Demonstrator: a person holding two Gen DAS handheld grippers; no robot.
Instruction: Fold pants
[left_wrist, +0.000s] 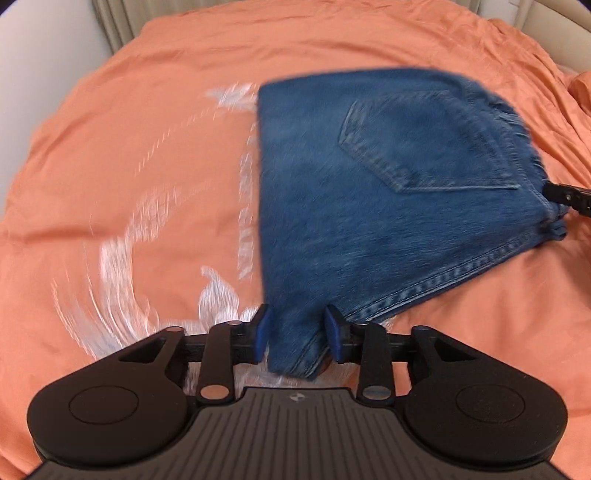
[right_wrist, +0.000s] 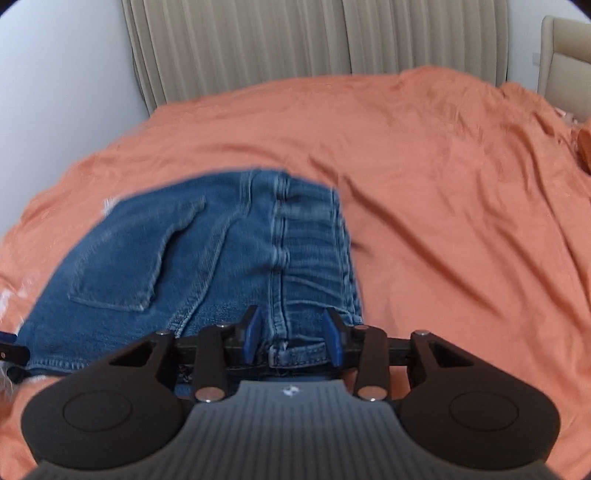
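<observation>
Blue denim pants (left_wrist: 369, 192) are folded into a short bundle, back pocket up, over the orange bed. My left gripper (left_wrist: 298, 334) is shut on a folded corner of the pants at their near edge. My right gripper (right_wrist: 293, 338) is shut on the waistband end of the pants (right_wrist: 207, 258), with belt loops between its blue pads. In the left wrist view the right gripper (left_wrist: 567, 197) shows at the pants' right corner. The left gripper (right_wrist: 11, 350) shows at the left edge of the right wrist view. Both views are motion-blurred.
An orange bedspread (left_wrist: 147, 110) with a white printed pattern (left_wrist: 122, 258) covers the bed. A beige padded headboard (right_wrist: 295, 44) and a white wall (right_wrist: 55, 74) stand behind. An orange pillow (right_wrist: 583, 144) lies at the far right.
</observation>
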